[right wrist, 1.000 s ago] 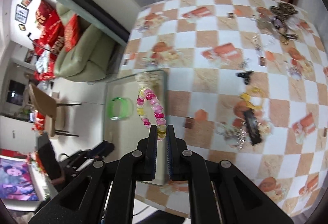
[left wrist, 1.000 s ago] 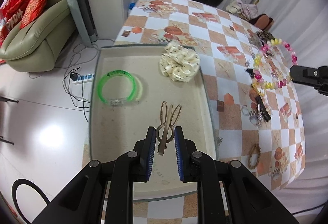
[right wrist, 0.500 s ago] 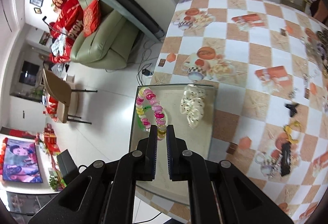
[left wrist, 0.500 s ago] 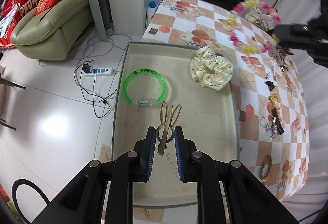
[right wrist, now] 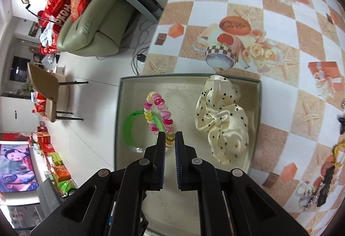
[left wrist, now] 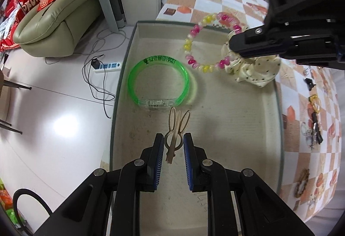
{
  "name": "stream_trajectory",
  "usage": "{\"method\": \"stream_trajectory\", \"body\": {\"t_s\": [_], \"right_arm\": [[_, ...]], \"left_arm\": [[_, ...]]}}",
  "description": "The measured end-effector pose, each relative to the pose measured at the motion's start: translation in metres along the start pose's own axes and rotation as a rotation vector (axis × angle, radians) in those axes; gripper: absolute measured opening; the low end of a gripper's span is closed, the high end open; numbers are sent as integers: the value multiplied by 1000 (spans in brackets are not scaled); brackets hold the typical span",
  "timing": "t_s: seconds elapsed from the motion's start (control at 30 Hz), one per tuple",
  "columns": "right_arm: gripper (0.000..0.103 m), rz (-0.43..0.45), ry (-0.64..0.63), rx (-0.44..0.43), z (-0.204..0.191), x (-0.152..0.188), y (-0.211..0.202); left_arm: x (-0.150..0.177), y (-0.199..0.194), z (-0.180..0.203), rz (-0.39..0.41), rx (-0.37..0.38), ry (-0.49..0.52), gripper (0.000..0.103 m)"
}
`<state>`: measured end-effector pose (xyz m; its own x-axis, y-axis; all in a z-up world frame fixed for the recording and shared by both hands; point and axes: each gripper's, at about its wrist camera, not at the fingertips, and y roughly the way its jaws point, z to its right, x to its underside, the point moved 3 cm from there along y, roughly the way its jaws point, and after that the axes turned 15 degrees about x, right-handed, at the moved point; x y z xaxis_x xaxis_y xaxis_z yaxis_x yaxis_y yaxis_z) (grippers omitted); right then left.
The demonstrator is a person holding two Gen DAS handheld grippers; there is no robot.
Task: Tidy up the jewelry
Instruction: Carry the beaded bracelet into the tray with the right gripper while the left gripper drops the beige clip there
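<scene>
A shallow beige tray (left wrist: 248, 132) (right wrist: 185, 89) sits at the table's left end. In it lie a green bangle (left wrist: 158, 81) (right wrist: 129, 128), a cream dotted scrunchie (left wrist: 256, 72) (right wrist: 222, 119) and a tan rabbit-ear hair clip (left wrist: 175, 130). My left gripper (left wrist: 172, 143) is shut on the hair clip's stem, low over the tray floor. My right gripper (right wrist: 169, 138) is shut on a pink-and-yellow bead bracelet (right wrist: 158, 114) (left wrist: 202, 41) and holds it above the tray, between the bangle and the scrunchie. The right gripper also shows in the left wrist view (left wrist: 232, 41).
The checkered tablecloth (right wrist: 280, 30) carries more jewelry on its right side: a yellow ring piece (left wrist: 314, 102), dark clips (left wrist: 315, 128) and a brown bead bracelet (left wrist: 301, 182). A sofa (left wrist: 54, 15), a power strip (left wrist: 106, 66) and a chair (right wrist: 47, 95) stand on the floor to the left.
My right gripper has carried the bead bracelet from over the table to above the tray. My left gripper stays shut on the hair clip and has come closer to the tray.
</scene>
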<state>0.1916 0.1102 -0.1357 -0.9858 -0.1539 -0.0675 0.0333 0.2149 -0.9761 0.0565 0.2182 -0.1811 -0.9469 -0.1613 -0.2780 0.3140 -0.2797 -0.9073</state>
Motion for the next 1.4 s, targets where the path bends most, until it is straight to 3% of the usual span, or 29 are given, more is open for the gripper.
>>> {"method": "stream_trajectory", "body": {"t_s": [0.53, 0.77, 0.87, 0.9, 0.93, 0.97, 1.03, 1.23, 1.3, 1.4], "right_arm": [[12, -48, -8, 80, 12, -9, 47], [41, -47, -18, 42, 8, -7, 42], [48, -32, -4, 0, 9, -8, 31], [49, -26, 2, -13, 9, -7, 28], [52, -17, 8, -31, 10, -8, 22], [54, -7, 15, -48, 12, -8, 15], [58, 17, 24, -81, 15, -8, 0], [65, 85, 46, -143, 29, -2, -45], [85, 104, 63, -152, 37, 2, -59], [89, 134, 107, -154, 65, 14, -81]], "left_arm": [[-1, 23, 4, -61, -76, 67, 24], [1, 19, 13, -71, -94, 68, 24], [1, 15, 11, -67, -96, 65, 25], [1, 13, 12, -65, -99, 66, 32], [1, 12, 12, -65, -101, 66, 77], [1, 9, 13, -53, -116, 65, 103], [0, 2, 19, -20, -119, 84, 103], [-2, -7, 36, -31, -120, 108, 103], [-3, -11, 43, -31, -112, 118, 103], [-4, -17, 58, -32, -96, 144, 103]]}}
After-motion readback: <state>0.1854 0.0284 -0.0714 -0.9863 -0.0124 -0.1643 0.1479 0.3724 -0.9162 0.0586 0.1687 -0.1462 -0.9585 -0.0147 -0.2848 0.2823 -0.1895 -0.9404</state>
